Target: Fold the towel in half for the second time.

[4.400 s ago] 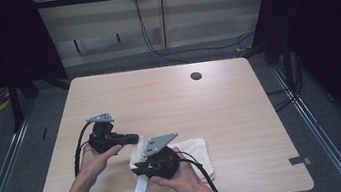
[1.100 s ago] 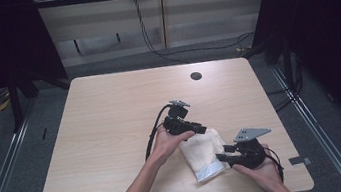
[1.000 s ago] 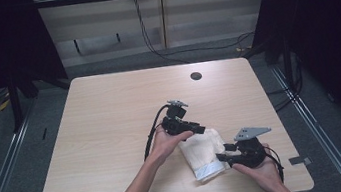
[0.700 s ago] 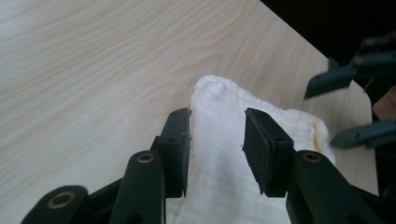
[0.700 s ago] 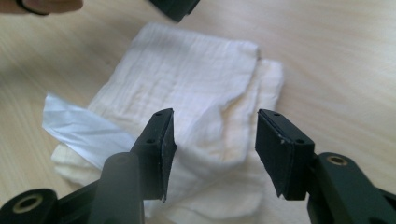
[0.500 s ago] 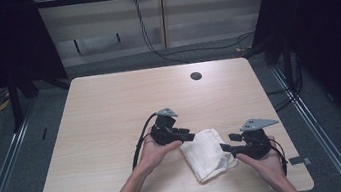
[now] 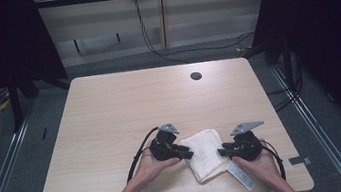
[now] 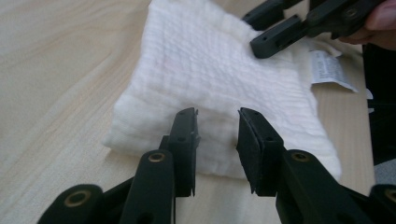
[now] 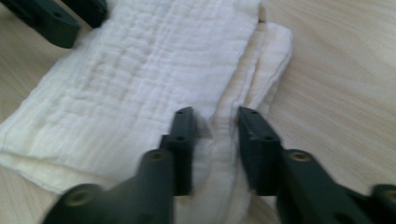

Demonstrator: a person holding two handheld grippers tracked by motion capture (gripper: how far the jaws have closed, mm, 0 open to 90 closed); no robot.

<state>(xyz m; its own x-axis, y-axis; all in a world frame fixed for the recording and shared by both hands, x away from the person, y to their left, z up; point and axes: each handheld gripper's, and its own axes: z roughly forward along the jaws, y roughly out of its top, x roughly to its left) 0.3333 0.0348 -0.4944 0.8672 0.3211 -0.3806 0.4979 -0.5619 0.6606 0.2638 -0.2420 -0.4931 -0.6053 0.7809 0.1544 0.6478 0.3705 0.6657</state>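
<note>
A folded white cloth [image 7: 206,152] lies on the wooden table [image 7: 110,114] near its front edge, with a printed label [image 7: 241,177] sticking out toward the person. My left gripper [image 7: 187,153] is at the cloth's left edge. In the left gripper view its jaws stand open [image 8: 215,116] over the cloth [image 8: 219,65], nothing pinched. My right gripper [image 7: 221,152] is at the cloth's right edge. Seen in the right gripper view it is open [image 9: 215,116] above the layered edge of the cloth [image 9: 140,70]. Each gripper view shows the other gripper's jaws across the cloth.
A round dark cable hole [image 7: 196,76] sits near the table's far edge. Black cables [image 7: 138,153] trail from both grippers toward the person. Metal floor rails [image 7: 314,126] and dark curtains flank the table.
My left gripper has drawn back from the cloth's far side to its left edge. My right gripper shifted slightly left toward the cloth. The cloth has stayed in place since half a second ago.
</note>
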